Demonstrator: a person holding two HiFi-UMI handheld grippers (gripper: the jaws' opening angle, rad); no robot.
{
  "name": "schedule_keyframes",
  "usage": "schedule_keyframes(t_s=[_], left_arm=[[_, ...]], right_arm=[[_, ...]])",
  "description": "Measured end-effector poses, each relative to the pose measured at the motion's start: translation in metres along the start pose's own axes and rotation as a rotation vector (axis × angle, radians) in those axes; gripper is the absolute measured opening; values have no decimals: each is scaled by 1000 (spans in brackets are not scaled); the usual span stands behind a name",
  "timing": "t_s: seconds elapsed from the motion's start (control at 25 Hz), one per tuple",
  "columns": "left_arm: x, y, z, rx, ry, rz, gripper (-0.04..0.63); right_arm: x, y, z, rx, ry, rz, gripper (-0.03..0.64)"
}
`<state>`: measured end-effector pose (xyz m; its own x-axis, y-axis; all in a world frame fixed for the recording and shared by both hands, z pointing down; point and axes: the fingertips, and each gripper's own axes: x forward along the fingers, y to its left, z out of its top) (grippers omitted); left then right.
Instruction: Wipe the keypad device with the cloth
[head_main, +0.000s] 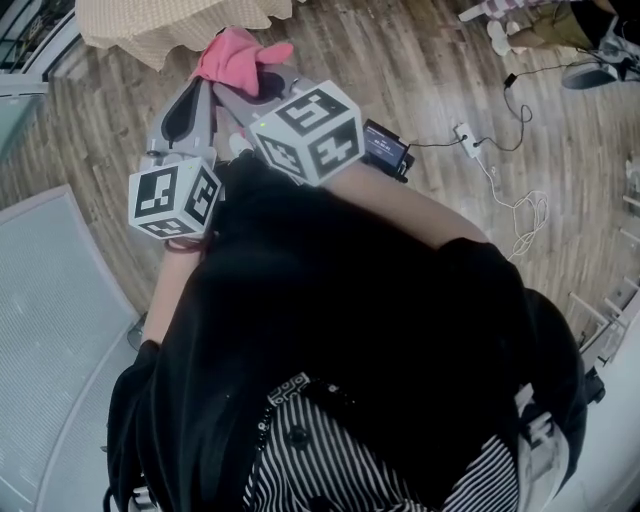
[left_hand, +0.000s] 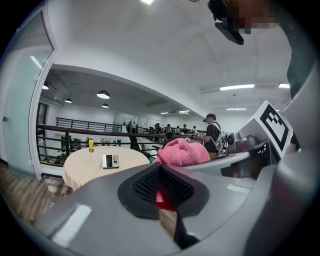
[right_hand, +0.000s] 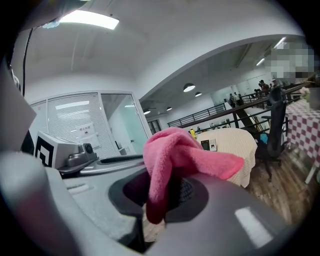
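The pink cloth is bunched in my right gripper, whose jaws are shut on it; a fold droops over the front. My left gripper is close beside it with its jaws together, and only a sliver of pink shows at their seam. Both grippers are held up near the person's chest, left gripper and right gripper almost touching. The keypad device lies flat on a round table with a beige cover, some way ahead. It also shows small in the right gripper view, keypad device.
A yellow bottle stands at the table's far edge. The table's edge is at the top of the head view. A dark device and white cables lie on the wooden floor. A dark chair stands right of the table. People stand beyond a railing.
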<state>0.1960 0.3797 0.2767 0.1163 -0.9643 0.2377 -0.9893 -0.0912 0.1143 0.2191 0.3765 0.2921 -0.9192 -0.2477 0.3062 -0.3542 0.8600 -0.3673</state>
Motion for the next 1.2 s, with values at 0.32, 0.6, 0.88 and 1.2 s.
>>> schedule_keyframes(t_s=[0.32,0.6,0.88,1.2], left_arm=[[31,16,17,-9,4,-78,2],[64,75,28,-2,43,-141,2],[58,167,38,-30,37,-149,2],[56,257,25,-83,42,-124,2]], right_arm=[[17,-21,23,32,-42,-61,61],[78,-34,47,71,-27,-123,61],[165,-6,68,36,-1,-150,61],[251,17,71,-18,70,-139,61]])
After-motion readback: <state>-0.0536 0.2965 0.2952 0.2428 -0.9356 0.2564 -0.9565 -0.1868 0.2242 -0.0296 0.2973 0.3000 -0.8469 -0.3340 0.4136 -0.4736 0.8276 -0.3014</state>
